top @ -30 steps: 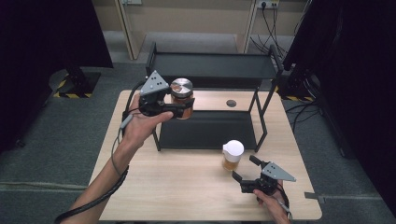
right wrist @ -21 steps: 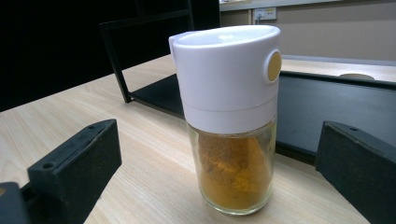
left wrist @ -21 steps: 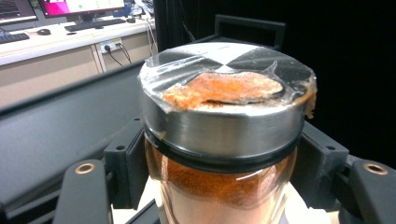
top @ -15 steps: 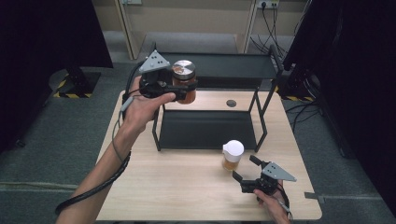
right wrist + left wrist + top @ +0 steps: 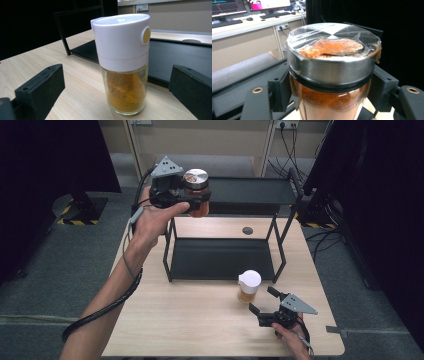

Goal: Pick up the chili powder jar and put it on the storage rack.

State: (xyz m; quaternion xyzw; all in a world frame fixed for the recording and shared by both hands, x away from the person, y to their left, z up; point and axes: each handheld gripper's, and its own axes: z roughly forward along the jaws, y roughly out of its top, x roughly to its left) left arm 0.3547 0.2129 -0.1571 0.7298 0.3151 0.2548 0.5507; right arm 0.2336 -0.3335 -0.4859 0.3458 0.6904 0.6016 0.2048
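Left gripper [image 5: 192, 200], fingers clamped on the steel-lidded spice jar [image 5: 196, 191], holds it aloft at the top shelf of the black rack [image 5: 250, 195]; placement appears pending. Right gripper [image 5: 262, 302], fingers spread, faces the white-capped jar [image 5: 249, 286] standing on the table [image 5: 190, 320], not yet grasped.

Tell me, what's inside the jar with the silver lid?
The jar in the left gripper holds orange-red powder, seen through the glass. Some is smeared on the lid under clear film. The jaws hide its lower part.
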